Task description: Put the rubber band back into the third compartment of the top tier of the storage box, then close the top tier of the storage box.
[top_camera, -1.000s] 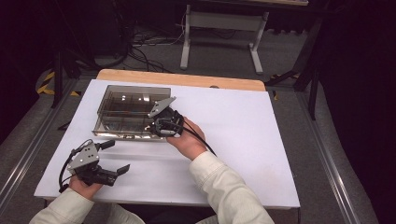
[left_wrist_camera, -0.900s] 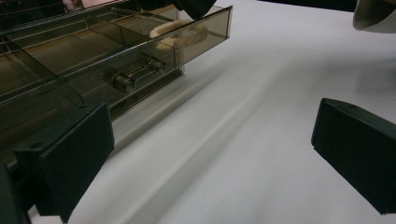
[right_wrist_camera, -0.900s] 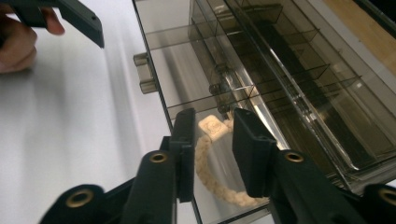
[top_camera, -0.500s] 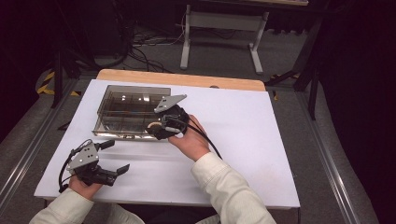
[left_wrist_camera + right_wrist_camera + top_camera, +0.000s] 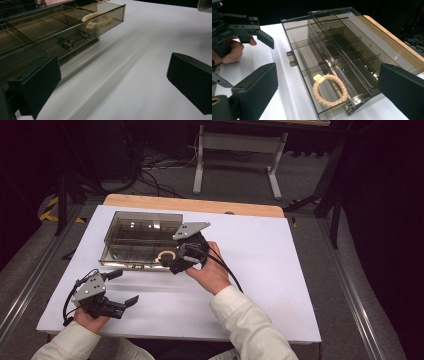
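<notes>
A smoky clear organiser box (image 5: 135, 232) stands at the table's back left, its drawer (image 5: 312, 75) pulled out toward me. A peach braided hair tie (image 5: 166, 256) lies flat in the drawer's right-end compartment, free of any jaw. My right gripper (image 5: 169, 264) hovers just over that corner. Its jaws have just been opening and now stand wide, with the hair tie (image 5: 330, 90) lying below the gap between them, untouched. My left gripper (image 5: 125, 287) rests open near the front left edge, with bare table between its jaws (image 5: 112, 75); the hair tie (image 5: 97, 20) shows beyond it.
The white table top (image 5: 280, 270) stretches right of the box, with a wooden strip (image 5: 200, 205) along its far edge. A metal stand (image 5: 235, 155) and cables lie on the floor behind. The drawer has a small handle (image 5: 290, 58) on its front.
The right gripper's jaws have spread apart and the hand has lifted slightly and drawn back. The hair tie now shows lying in the drawer. The left gripper has stayed put.
</notes>
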The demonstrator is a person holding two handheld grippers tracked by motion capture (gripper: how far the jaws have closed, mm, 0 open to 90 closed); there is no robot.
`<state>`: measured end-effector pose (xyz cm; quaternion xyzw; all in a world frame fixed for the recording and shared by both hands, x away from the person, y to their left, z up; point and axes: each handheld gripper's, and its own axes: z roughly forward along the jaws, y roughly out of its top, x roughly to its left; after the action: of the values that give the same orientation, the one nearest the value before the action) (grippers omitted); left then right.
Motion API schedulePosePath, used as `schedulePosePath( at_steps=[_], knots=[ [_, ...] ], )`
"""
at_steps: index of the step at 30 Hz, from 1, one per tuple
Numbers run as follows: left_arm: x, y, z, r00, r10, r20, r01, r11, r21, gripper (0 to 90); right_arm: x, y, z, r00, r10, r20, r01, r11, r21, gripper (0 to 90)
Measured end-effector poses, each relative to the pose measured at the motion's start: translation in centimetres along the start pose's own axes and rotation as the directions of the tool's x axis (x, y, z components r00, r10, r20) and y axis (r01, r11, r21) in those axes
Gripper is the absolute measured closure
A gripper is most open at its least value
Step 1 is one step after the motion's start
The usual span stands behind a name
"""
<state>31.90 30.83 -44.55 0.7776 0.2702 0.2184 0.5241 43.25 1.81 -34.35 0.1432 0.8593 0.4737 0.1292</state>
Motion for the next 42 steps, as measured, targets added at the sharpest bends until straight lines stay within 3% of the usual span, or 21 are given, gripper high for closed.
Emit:
schedulePosePath(
  at_steps=[14, 19, 23, 27, 35, 42],
  knots=[
    [-0.1, 0.0, -0.1, 1.0, -0.007, -0.005, 0.007, 1.0, -0.003, 0.3, 0.0, -0.9, -3.6, 0.999, -0.004, 0.045, 0.007, 0.998, -0.068, 0.1],
    [-0.2, 0.0, -0.1, 0.9998, -0.018, 0.0, 0.018, 0.9998, -0.004, 0.3, -0.2, -1.7, -4.6, 0.9983, 0.014, 0.056, -0.008, 0.996, -0.093, 0.0],
    [0.0, 0.0, -0.1, 0.9999, -0.003, -0.011, 0.003, 1.0, -0.005, 0.3, -0.3, -2.3, -5.4, 0.9975, 0.023, 0.066, -0.016, 0.994, -0.108, 0.0],
    [-0.1, 0.0, -0.1, 1.0, -0.003, -0.005, 0.003, 1.0, -0.003, 0.3, -0.2, -3.1, -6.3, 0.9968, 0.038, 0.071, -0.029, 0.991, -0.134, 0.0],
    [-0.1, 0.0, -0.1, 1.0, 0.001, -0.006, -0.001, 0.9999, -0.01, 0.3, -0.1, -4.6, -7.5, 0.9946, 0.037, 0.097, -0.023, 0.99, -0.137, 0.0],
    [-0.1, 0.0, -0.2, 1.0, -0.006, -0.002, 0.006, 0.9999, -0.009, 0.4, -0.2, -7.0, -9.0, 0.9893, 0.078, 0.123, -0.061, 0.988, -0.141, 0.4]
  ],
)
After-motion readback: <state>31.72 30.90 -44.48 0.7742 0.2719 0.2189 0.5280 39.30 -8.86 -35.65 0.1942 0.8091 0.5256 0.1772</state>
